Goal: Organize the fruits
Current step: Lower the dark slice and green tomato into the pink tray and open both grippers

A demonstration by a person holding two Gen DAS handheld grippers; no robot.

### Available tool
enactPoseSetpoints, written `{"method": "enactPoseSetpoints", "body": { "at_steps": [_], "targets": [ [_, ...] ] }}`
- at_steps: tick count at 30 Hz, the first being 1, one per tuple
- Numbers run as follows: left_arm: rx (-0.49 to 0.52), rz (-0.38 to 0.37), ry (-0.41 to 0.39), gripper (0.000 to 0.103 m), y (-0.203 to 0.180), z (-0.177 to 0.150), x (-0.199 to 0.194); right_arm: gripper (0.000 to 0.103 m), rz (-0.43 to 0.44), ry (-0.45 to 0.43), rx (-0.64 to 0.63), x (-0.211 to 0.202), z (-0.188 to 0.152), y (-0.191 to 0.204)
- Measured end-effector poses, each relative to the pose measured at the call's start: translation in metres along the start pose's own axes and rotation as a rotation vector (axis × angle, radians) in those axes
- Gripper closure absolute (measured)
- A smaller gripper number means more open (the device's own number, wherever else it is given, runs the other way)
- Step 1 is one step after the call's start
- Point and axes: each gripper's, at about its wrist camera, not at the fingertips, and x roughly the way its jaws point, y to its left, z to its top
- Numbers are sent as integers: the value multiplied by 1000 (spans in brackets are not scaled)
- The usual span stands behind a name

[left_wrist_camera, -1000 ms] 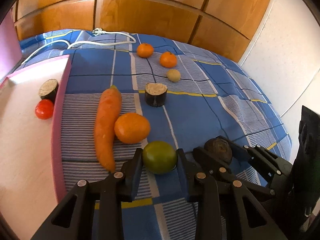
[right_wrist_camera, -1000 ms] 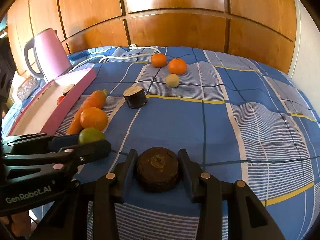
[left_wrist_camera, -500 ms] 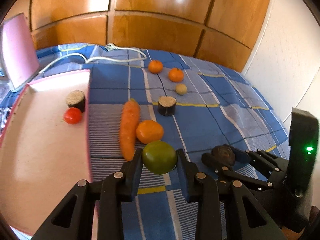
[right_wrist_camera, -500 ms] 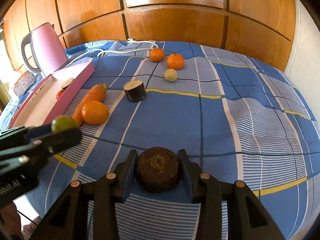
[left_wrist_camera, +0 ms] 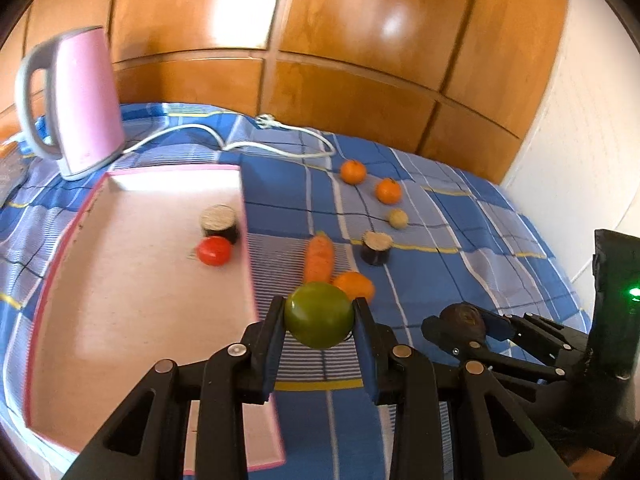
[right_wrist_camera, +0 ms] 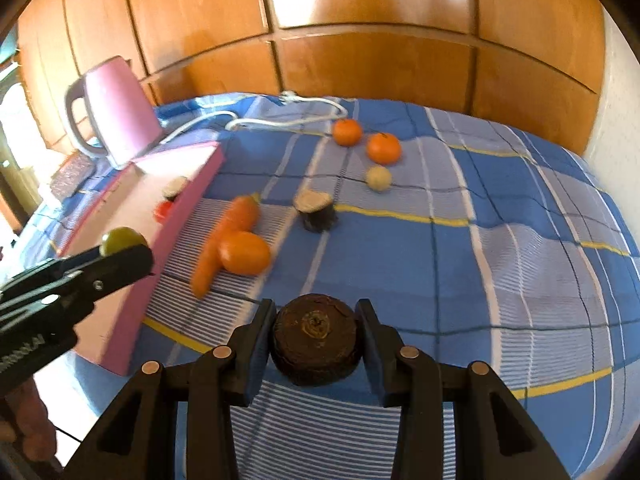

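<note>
My left gripper (left_wrist_camera: 319, 320) is shut on a green round fruit (left_wrist_camera: 318, 314), held in the air near the right wall of the pink tray (left_wrist_camera: 120, 320). In the right wrist view that green fruit (right_wrist_camera: 120, 240) hangs over the tray's edge. My right gripper (right_wrist_camera: 316, 336) is shut on a dark brown round piece (right_wrist_camera: 316, 338), lifted above the blue checked cloth. In the tray lie a red tomato (left_wrist_camera: 214, 251) and a dark cut piece (left_wrist_camera: 219, 222). A carrot (left_wrist_camera: 319, 258) and an orange (left_wrist_camera: 356, 285) lie on the cloth beside the tray.
Two small oranges (left_wrist_camera: 353, 171), (left_wrist_camera: 388, 191), a pale small ball (left_wrist_camera: 398, 218) and another dark cut piece (left_wrist_camera: 376, 247) lie farther back. A pink kettle (left_wrist_camera: 76, 100) with a white cord (left_wrist_camera: 240, 142) stands behind the tray. Wooden panels and a white wall (left_wrist_camera: 580, 120) bound the surface.
Both grippers have risen off the cloth with their loads. The left one has swung left toward the tray, bringing the kettle into view.
</note>
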Motion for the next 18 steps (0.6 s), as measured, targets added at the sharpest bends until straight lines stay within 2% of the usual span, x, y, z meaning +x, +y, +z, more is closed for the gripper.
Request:
{"method": "enactPoseSetpoints", "body": {
  "at_steps": [6, 12, 18],
  "targets": [
    [-77, 59, -35, 70, 39, 8, -13, 62, 94, 5, -52, 0, 15, 27],
    [-152, 185, -60, 70, 89, 12, -21, 62, 190, 18, -115, 8, 33, 64],
    [-209, 274, -63, 70, 128, 10, -25, 62, 270, 51, -143, 26, 50, 106]
  ]
}}
